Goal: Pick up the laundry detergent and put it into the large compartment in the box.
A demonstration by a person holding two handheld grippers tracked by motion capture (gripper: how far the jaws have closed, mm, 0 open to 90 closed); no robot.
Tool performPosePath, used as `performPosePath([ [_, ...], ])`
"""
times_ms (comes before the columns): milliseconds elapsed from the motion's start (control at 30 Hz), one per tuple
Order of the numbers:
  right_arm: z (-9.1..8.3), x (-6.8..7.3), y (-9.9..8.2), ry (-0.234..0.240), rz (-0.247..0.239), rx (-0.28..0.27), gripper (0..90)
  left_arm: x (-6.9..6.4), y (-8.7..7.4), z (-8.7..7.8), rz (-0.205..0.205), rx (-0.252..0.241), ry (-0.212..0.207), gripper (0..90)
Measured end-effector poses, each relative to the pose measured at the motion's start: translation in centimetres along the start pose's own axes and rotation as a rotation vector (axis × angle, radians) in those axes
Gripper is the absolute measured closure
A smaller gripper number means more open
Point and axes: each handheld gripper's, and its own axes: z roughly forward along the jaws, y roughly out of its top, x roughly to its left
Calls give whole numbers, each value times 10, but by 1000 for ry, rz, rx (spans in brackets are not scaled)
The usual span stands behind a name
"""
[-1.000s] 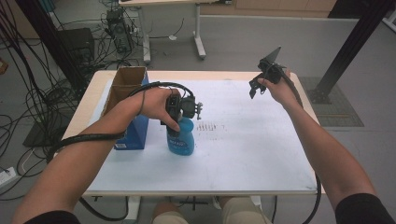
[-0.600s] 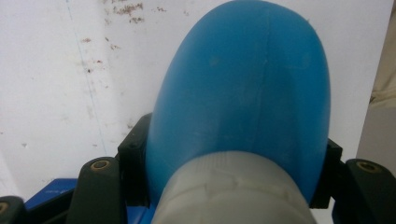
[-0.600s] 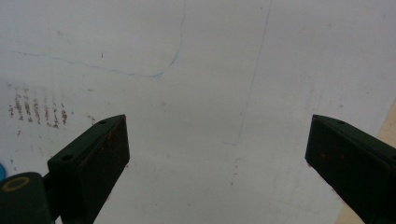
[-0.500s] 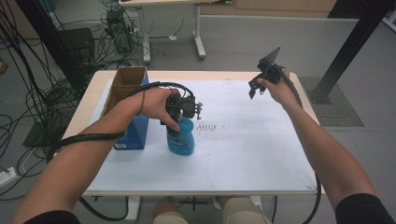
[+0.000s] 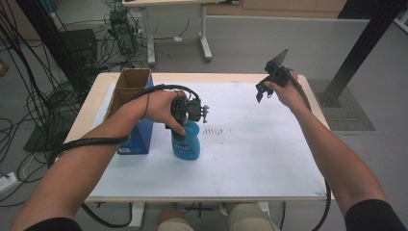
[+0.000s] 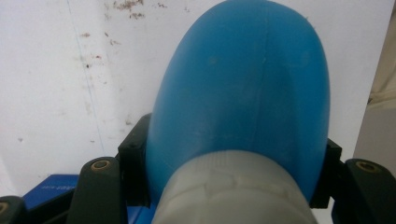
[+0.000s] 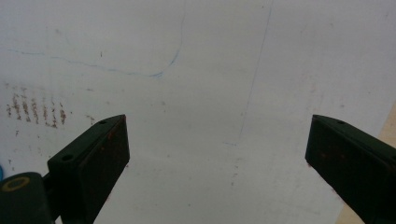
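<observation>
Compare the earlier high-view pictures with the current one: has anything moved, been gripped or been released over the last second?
Nothing visibly changed. The left claw stays clamped on the neck of the blue plastic spray bottle, which stands upright on the white table sheet beside the blue cardboard box. The right claw still hangs open above the far right part of the sheet, holding nothing.
</observation>
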Motion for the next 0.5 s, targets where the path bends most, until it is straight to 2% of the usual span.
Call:
performPosePath([
  [267, 1, 2, 1, 0, -4, 2, 65, 0, 3, 0, 0, 11, -1, 367],
  [400, 2, 3, 1, -1, -6, 3, 65, 0, -1, -1, -25, -5, -8, 369],
  [500, 4, 5, 1, -1, -12, 4, 65, 0, 0, -2, -30, -4, -12, 375],
])
